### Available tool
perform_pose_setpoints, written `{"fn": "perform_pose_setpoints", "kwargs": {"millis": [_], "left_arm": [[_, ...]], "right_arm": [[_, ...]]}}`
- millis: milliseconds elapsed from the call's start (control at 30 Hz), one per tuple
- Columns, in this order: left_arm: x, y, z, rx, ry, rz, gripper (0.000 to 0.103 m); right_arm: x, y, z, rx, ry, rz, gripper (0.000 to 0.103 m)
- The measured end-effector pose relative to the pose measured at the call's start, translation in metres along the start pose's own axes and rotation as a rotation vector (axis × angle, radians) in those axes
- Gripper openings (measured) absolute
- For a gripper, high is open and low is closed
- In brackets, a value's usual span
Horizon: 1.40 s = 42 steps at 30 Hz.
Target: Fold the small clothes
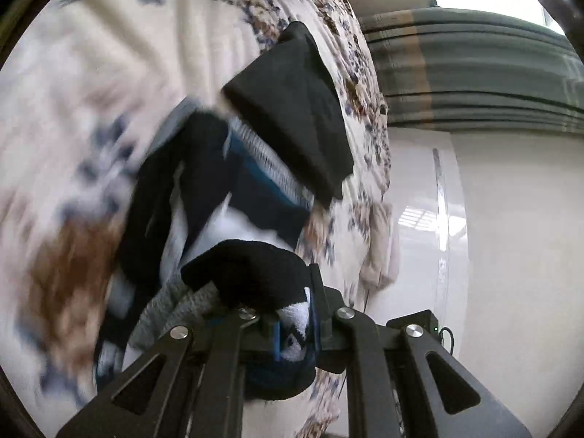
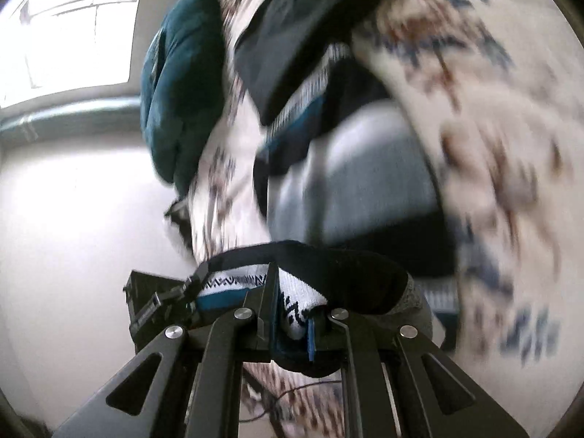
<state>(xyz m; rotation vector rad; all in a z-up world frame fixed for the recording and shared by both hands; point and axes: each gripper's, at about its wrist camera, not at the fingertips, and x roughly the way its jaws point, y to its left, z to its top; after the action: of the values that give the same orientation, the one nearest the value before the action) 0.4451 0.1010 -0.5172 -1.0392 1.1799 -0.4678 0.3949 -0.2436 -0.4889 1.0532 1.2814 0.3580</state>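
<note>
Knitted sock (image 1: 255,277) is clamped by left gripper (image 1: 295,332) and right gripper (image 2: 292,325) (both views blurred). Advisable: keep edges level over the floral bedspread (image 1: 91,73).

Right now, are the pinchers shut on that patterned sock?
Shut. The left gripper and right gripper each pinch the black, white and blue knitted sock.

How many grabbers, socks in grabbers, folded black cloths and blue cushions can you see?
Grabbers: 2 (left gripper, right gripper)
Patterned sock held by the grabbers: 1
Folded black cloth: 1
Teal cushion: 1
Total: 5
</note>
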Motion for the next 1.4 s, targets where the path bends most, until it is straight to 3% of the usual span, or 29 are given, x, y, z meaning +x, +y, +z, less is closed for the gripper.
{"fn": "perform_pose_setpoints", "kwargs": {"millis": [100,167,200,233,267,300,333,400,500,533,567,667,700,733,767,800,833,867,1000,1067,1100,1133,1167,1200,1233,1300,1400], "left_arm": [[0.035,0.005,0.052,-0.004,0.026,0.016,0.011],[0.055,0.009,0.075,-0.021,0.055,0.05,0.017],[0.06,0.014,0.084,-0.04,0.057,0.042,0.026],[0.064,0.019,0.092,-0.067,0.055,0.015,0.038],[0.065,0.023,0.096,-0.097,0.048,-0.024,0.043],[0.064,0.026,0.098,-0.121,0.041,-0.061,0.054],[0.06,0.029,0.098,-0.134,0.029,-0.083,0.057],[0.05,0.034,0.097,-0.148,0.001,-0.117,0.057],[0.036,0.027,0.104,-0.087,-0.072,-0.051,0.06],[0.034,0.021,0.106,-0.032,-0.077,-0.009,0.06],[0.037,0.016,0.109,0.016,-0.074,0.034,0.06],[0.066,-0.001,0.119,0.241,-0.007,0.278,0.06],[0.077,-0.003,0.119,0.29,0.015,0.328,0.057],[0.083,-0.001,0.119,0.325,0.026,0.339,0.048],[0.088,-0.001,0.12,0.352,0.029,0.352,0.027],[0.093,0.0,0.121,0.365,0.039,0.372,0.005],[0.094,0.001,0.125,0.356,0.037,0.369,0.005],[0.092,0.003,0.128,0.339,0.026,0.358,0.005],[0.101,0.028,0.139,0.251,0.057,0.368,0.007],[0.095,0.024,0.134,0.239,0.067,0.34,0.012],[0.087,0.02,0.132,0.234,0.062,0.323,0.029],[0.077,0.014,0.129,0.232,0.048,0.3,0.062],[0.066,0.011,0.124,0.238,0.027,0.262,0.078],[0.051,0.009,0.116,0.239,-0.008,0.203,0.092],[0.039,0.012,0.108,0.214,-0.025,0.167,0.092],[0.021,0.02,0.088,0.155,-0.024,0.098,0.092],[-0.004,0.028,0.048,0.106,-0.051,0.066,0.092]], "right_arm": [[0.026,0.001,0.061,0.041,-0.012,-0.006,0.012],[0.044,-0.004,0.094,0.086,-0.018,-0.01,0.015],[0.05,-0.008,0.11,0.116,-0.018,0.005,0.016],[0.053,-0.012,0.121,0.136,-0.009,0.013,0.023],[0.057,-0.012,0.134,0.152,-0.015,0.03,0.026],[0.054,-0.011,0.14,0.149,-0.029,0.038,0.037],[0.052,-0.009,0.144,0.144,-0.047,0.054,0.053],[0.041,-0.003,0.149,0.108,-0.088,0.076,0.063],[0.031,0.004,0.15,0.022,-0.088,-0.023,0.064],[0.033,0.007,0.151,-0.021,-0.079,-0.105,0.064],[0.036,0.009,0.151,-0.049,-0.069,-0.154,0.064],[0.057,0.009,0.156,-0.127,-0.027,-0.296,0.064],[0.064,0.008,0.157,-0.143,-0.019,-0.335,0.064],[0.074,0.007,0.162,-0.159,-0.016,-0.365,0.064],[0.081,0.005,0.165,-0.164,-0.012,-0.372,0.064],[0.088,0.002,0.168,-0.163,-0.003,-0.382,0.058],[0.091,-0.001,0.168,-0.17,-0.008,-0.385,0.02],[0.093,0.0,0.17,-0.174,-0.023,-0.396,0.013],[0.092,-0.007,0.18,-0.141,-0.069,-0.429,0.012],[0.102,-0.011,0.185,-0.129,-0.002,-0.438,0.013],[0.101,-0.009,0.186,-0.13,0.016,-0.438,0.016],[0.097,-0.006,0.186,-0.134,0.032,-0.424,0.021],[0.09,-0.002,0.186,-0.141,0.05,-0.404,0.029],[0.082,0.001,0.184,-0.155,0.068,-0.388,0.046],[0.07,0.004,0.181,-0.169,0.081,-0.372,0.065],[0.049,0.003,0.17,-0.184,0.106,-0.335,0.076],[0.024,-0.007,0.152,-0.184,0.175,-0.33,0.085]]}}
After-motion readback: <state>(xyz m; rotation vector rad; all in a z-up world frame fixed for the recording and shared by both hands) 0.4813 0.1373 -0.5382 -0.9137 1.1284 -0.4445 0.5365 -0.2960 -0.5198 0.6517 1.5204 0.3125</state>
